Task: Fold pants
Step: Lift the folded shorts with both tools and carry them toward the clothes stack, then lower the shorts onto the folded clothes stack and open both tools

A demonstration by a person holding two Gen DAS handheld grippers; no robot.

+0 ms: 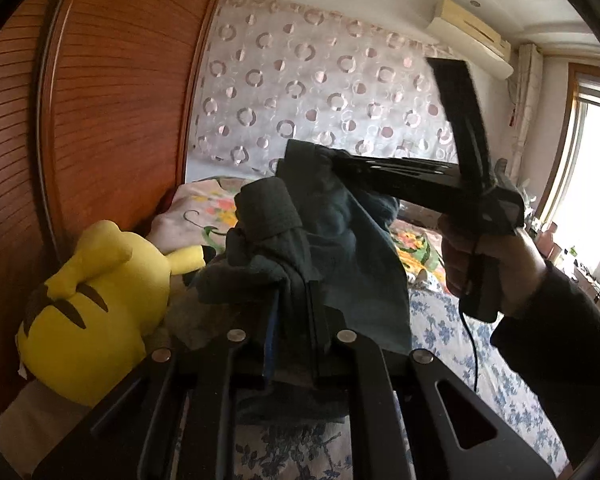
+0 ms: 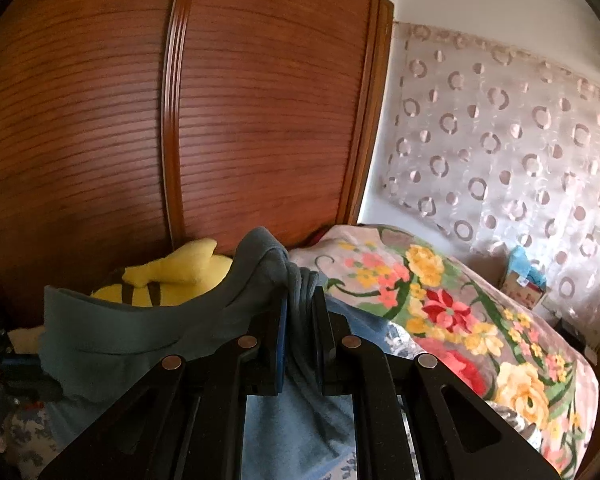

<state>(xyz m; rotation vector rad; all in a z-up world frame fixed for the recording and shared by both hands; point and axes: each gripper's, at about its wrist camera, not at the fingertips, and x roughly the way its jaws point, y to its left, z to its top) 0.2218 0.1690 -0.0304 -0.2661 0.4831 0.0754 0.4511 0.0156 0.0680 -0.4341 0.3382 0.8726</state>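
The dark teal pants (image 1: 352, 248) hang bunched in the air between both grippers, above the bed. At the bottom of the left wrist view, my left gripper (image 1: 294, 296) is shut on a thick fold of the fabric. A hand holds my right gripper (image 1: 300, 160) a little higher and to the right, its fingers pointing left and clamped on another part of the cloth. In the right wrist view, the right gripper (image 2: 302, 296) pinches a ribbed edge of the pants (image 2: 120, 328), which drape down to the left.
A yellow plush toy (image 1: 100, 300) lies against the wooden wardrobe (image 1: 120, 100) on the left. A floral blanket (image 2: 440, 300) is heaped at the bed's head. A blue-flowered sheet (image 1: 460, 340) covers the bed (image 1: 512, 400). A patterned curtain (image 1: 320, 92) hangs behind.
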